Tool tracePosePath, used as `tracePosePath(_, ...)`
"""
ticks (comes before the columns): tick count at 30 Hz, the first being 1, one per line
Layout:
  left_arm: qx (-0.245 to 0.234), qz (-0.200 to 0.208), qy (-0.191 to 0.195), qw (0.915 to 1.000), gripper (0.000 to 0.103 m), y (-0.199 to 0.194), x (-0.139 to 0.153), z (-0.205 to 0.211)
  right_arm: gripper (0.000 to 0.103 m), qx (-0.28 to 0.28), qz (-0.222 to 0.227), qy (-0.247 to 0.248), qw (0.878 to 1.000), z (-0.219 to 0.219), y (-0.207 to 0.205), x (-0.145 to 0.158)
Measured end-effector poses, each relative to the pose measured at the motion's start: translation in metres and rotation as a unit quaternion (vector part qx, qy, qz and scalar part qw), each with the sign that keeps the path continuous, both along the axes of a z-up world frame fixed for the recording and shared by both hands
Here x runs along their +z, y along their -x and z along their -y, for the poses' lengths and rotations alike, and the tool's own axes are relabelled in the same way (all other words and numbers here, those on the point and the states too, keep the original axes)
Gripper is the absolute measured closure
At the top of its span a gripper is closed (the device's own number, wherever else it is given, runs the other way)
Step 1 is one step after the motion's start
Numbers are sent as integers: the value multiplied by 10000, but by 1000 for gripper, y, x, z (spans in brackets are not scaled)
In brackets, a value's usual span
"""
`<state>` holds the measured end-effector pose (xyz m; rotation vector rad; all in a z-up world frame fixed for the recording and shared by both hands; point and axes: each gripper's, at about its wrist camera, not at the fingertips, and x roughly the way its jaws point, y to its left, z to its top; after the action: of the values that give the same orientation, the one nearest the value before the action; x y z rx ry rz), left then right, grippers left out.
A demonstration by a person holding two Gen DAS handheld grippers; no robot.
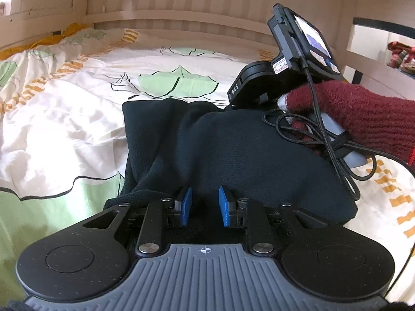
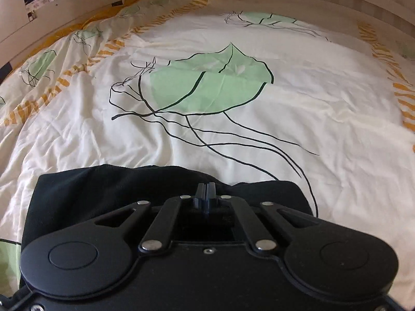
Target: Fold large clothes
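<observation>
A dark, near-black garment (image 1: 233, 150) lies bunched in a folded heap on the bed. My left gripper (image 1: 205, 204) sits at its near edge with the blue pads apart and nothing between them; the cloth lies under and just past the fingers. The right gripper's body (image 1: 259, 85), held in a red knit glove, rests on the garment's far right side. In the right wrist view the garment (image 2: 116, 189) lies under the right gripper (image 2: 205, 190), whose fingers are pressed together over the cloth's far edge. Whether cloth is pinched between them is hidden.
The bed is covered by a white duvet (image 2: 233, 134) with green leaf prints and orange stripes. A pale wooden headboard (image 1: 181, 5) runs along the far side. A black cable (image 1: 324, 140) loops from the right gripper over the garment. Shelves (image 1: 389, 51) stand at right.
</observation>
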<state>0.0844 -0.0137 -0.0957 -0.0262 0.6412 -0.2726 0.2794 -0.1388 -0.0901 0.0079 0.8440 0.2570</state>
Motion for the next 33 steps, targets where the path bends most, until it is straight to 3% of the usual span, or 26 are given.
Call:
tracePosePath(2, 7, -3, 34, 10000, 80, -1, 1, -2, 103, 4, 73, -145, 9999, 4, 2, 2)
tracePosePath(5, 14, -5, 112, 9999, 79, 0, 2, -4, 89, 67, 293, -440, 9986, 11, 8, 9)
tracePosePath(7, 11, 2, 120, 9999, 78, -2, 3, -4, 58, 128, 451, -624, 9970, 13, 15, 15)
tracePosePath(8, 5, 0, 118, 9999, 78, -2, 4, -4, 52, 194, 561, -710, 9957, 14, 20, 19)
tracePosePath(10, -6, -6, 120, 9999, 76, -3, 5, -4, 22, 222, 811, -630, 9945, 11, 31, 27)
tracePosePath(14, -47, 21, 57, 10000, 72, -4, 7, -2, 12, 87, 1127, -566, 9920, 15, 50, 40)
tracePosePath(15, -49, 53, 41, 10000, 68, -4, 8, -1, 3, -5, 1152, -588, 9916, 18, 53, 41)
tracePosePath(17, 18, 160, -23, 9999, 59, -3, 10, -1, 0, -276, 1231, -588, 9903, 26, 63, 44)
tracePosePath(18, 74, 223, -70, 9997, 45, -2, 12, 0, 0, -400, 1254, -580, 9896, 29, 67, 45)
tracePosePath(19, 116, 293, -99, 9995, 12, -1, 15, 0, 0, -529, 1271, -581, 9888, 34, 71, 46)
tracePosePath(20, 120, 352, -87, 9993, 0, -1, 18, -1, 0, -640, 1261, -589, 9882, 38, 75, 47)
tracePosePath(27, 452, 464, -92, 9979, 0, -2, 38, -7, 0, -1225, 1229, -546, 9833, 61, 106, 47)
tracePosePath(33, 504, 240, -75, 9984, 0, 4, 55, -10, 0, -1486, 1277, -479, 9794, 70, 142, 53)
